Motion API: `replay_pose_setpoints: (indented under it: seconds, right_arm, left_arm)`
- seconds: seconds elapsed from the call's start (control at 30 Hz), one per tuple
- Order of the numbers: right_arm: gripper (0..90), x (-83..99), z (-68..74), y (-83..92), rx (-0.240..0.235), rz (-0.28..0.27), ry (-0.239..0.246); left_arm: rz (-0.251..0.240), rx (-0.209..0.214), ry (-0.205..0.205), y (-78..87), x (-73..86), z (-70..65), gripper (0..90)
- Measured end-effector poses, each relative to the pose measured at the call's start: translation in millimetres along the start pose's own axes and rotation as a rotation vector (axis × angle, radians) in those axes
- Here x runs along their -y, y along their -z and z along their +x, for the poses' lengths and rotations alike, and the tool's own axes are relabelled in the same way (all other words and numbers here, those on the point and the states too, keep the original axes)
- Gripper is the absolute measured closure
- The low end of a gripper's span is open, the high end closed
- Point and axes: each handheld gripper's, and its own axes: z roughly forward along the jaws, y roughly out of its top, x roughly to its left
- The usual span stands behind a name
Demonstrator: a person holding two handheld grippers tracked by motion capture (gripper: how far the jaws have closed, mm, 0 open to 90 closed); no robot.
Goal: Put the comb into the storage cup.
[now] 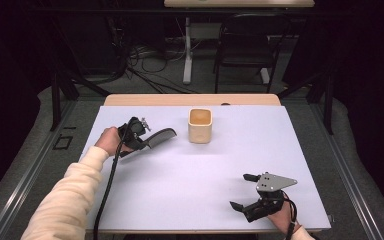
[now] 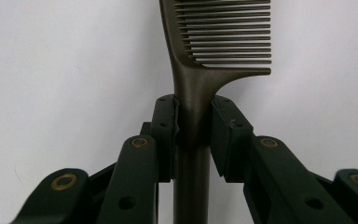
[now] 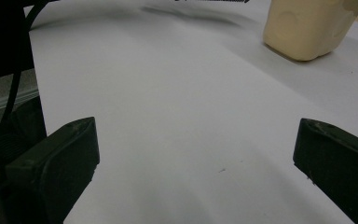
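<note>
One comb, teeth-end toward cup

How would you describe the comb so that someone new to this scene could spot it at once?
Start at the white table and find the cream square cup near its far edge. Just left of the cup, the left gripper is shut on the handle of a dark comb, its toothed end pointing toward the cup. It is the one thin, toothed thing on the table.
</note>
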Motion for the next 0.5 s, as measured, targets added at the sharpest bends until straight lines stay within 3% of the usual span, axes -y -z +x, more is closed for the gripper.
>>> replay_pose_setpoints:
  seconds: [0.27, 0.5]
  right_arm:
    - [0.0, -0.1, 0.1, 0.0, 0.003, -0.001, 0.001]
    - [0.0, 0.1, -0.1, 0.0, 0.004, 0.002, -0.003]
  left_arm:
    - [-0.100, 0.005, 0.099, 10.8, 5.1, -2.1, 72.4]
    - [-0.144, -0.003, 0.143, 15.8, 8.7, -6.5, 72.4]
